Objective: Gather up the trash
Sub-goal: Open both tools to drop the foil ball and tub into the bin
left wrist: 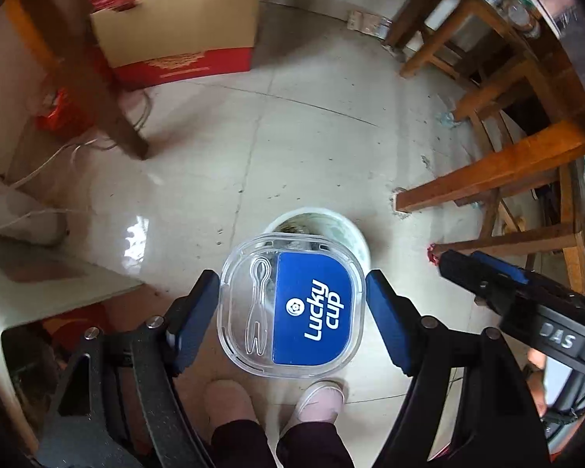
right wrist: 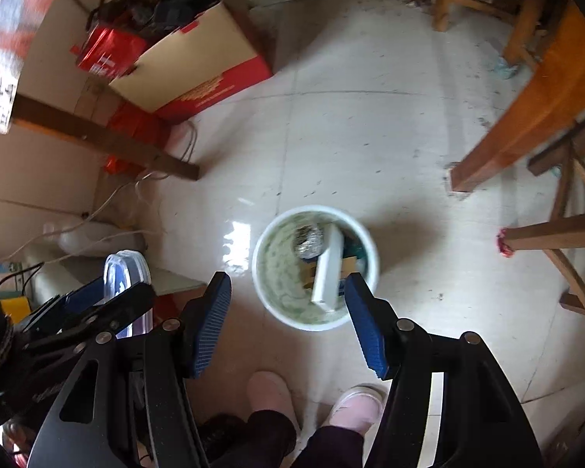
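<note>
The floor [right wrist: 370, 124] is pale glossy tile with dark specks and a bright window glare beside a white bucket [right wrist: 271, 304] that stands on it. Inside the bucket lie a crumpled foil ball [right wrist: 309, 241], a white box [right wrist: 327, 273] leaning on the rim, and other scraps too dim to tell.

The left hand-held gripper [left wrist: 292, 314] holds a clear plastic lid [left wrist: 292, 308] with a blue "Lucky cup" label flat between its blue pads, which press its two sides, right above the bucket [left wrist: 355, 238], covering most of the opening. A clear spoon shape shows under the lid's plastic.

The right hand-held gripper [right wrist: 288, 323] hangs open and empty above the near rim of the bucket, its pads well apart.

Around the floor stand orange-brown wooden stools [right wrist: 538, 117] to the right, a cardboard box [right wrist: 199, 62] with a red base at the back left, red bags [right wrist: 111, 52] behind it, a dark wooden leg [right wrist: 109, 142], and white cables [right wrist: 109, 202] trailing along the wall. The person's pink slippers [right wrist: 355, 401] stand just before the bucket.
</note>
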Tool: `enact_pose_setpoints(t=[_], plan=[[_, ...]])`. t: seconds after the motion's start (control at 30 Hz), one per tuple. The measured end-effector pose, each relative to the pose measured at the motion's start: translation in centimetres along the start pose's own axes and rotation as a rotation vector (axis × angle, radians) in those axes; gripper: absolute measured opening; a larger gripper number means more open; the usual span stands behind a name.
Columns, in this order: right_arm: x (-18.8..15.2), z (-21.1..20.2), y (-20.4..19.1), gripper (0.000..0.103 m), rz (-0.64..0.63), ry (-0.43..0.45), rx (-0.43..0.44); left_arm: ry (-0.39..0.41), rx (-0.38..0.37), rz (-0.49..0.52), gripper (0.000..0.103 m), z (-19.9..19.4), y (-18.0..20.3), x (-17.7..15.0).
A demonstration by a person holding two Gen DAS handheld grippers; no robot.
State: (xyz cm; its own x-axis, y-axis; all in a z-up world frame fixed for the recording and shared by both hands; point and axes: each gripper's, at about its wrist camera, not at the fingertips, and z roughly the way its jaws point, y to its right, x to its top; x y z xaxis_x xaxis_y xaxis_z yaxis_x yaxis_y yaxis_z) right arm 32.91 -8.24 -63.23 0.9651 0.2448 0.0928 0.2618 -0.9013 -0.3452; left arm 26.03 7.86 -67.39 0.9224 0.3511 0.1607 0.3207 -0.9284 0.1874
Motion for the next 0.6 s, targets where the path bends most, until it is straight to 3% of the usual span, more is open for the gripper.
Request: enact_pose_setpoints(t=[0.23, 0.6], plan=[[0.4, -1.9, 1.6, 0.057, 0.026, 0.058, -0.026, -0.046, -0.065, -0.022, 0.076, 2.2, 1.3, -0.3], [-1.2, -3.7, 1.1, 0.057, 0.011, 0.085, -0.010, -0.005, -0.101, 0.046, 0.077, 0.6, 3.0, -1.5]])
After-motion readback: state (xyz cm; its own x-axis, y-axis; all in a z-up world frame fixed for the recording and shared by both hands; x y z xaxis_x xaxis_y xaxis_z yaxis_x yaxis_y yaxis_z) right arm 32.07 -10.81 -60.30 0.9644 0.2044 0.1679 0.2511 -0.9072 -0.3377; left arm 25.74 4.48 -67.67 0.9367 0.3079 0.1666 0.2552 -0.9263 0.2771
